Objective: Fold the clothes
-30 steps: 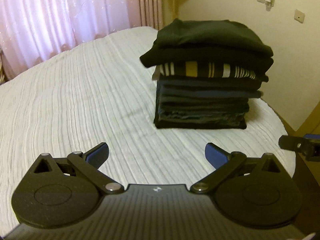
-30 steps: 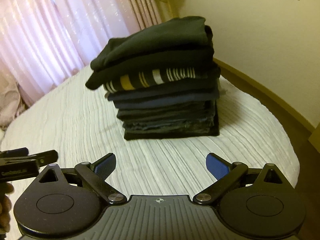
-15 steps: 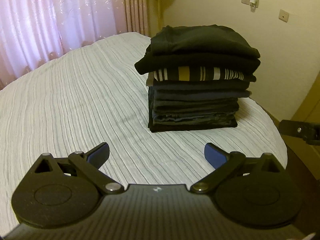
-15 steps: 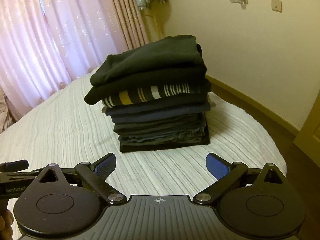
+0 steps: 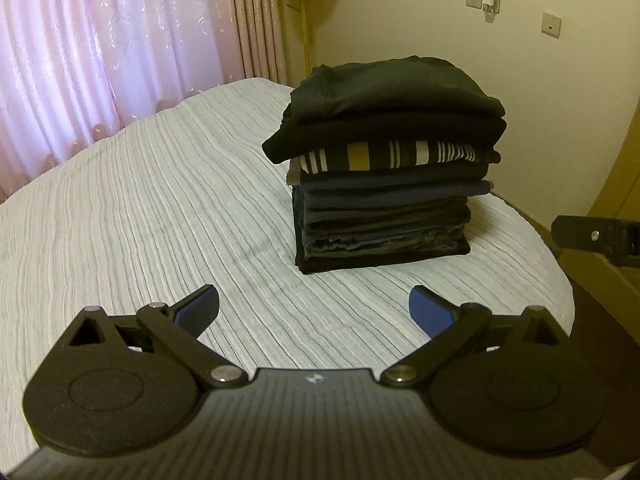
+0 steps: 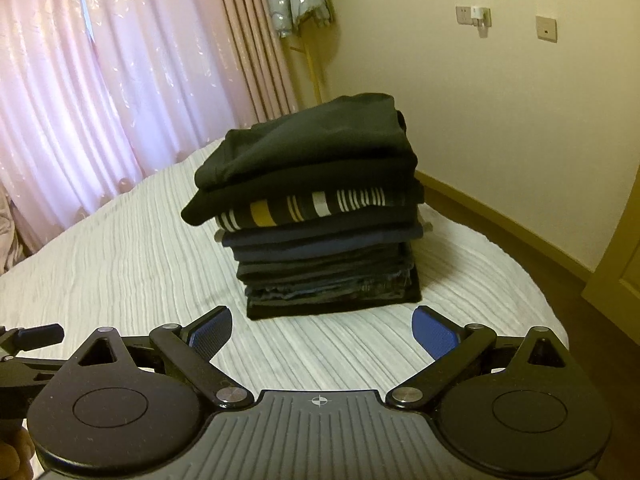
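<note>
Dark folded stack (image 5: 384, 168) upright on bed (image 5: 140, 208) | left tool (image 5: 314, 312) – apart | right tool (image 6: 322, 330) – apart

One clothes stack (image 5: 384, 168), two grippers (image 5: 314, 308)

My left claw (image 5: 314, 306) and right claw (image 6: 322, 330) both hang spread wide above bare bedspread (image 5: 140, 208), nothing between the fingers. Ahead, the tall stack (image 5: 384, 164) of folded clothes blocks the straight path. Bedspread lies free to its left, up to the curtains (image 5: 100, 48); the wall (image 6: 500, 100) stands beyond on the right.
</note>
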Tool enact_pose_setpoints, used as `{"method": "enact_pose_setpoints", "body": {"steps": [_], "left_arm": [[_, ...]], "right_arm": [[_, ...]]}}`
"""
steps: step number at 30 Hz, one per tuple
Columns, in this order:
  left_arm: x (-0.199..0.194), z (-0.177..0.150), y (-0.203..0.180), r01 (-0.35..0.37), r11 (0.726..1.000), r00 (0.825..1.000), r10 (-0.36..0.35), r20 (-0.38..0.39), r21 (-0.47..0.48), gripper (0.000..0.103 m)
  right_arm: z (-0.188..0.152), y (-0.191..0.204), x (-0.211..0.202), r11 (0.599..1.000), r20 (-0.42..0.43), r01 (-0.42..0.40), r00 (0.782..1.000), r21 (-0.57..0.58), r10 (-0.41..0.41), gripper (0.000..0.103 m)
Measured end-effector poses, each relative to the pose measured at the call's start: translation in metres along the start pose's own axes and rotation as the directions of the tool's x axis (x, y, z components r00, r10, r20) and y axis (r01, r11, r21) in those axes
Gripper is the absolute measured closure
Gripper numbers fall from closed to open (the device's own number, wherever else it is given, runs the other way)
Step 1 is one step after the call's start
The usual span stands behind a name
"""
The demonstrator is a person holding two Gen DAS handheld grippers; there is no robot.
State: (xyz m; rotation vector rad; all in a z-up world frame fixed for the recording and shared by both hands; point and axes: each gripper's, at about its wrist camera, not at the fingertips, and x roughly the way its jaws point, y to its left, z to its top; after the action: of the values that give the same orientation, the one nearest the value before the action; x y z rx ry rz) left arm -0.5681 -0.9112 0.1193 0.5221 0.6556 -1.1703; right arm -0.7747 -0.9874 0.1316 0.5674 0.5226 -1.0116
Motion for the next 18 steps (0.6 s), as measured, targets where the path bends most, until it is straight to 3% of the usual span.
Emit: {"method": "enact_pose_setpoints", "body": {"steps": [18], "left_arm": [[0.0075,-0.0001,-0.0077,0.006,1.0,1.0,-0.007,-0.026,-0.016,0.003]], "right_arm": [[-0.0031,-0.0054,0.0049,1.0,-0.023,0.005,1.0,-0.002,-0.005,0.004]]}}
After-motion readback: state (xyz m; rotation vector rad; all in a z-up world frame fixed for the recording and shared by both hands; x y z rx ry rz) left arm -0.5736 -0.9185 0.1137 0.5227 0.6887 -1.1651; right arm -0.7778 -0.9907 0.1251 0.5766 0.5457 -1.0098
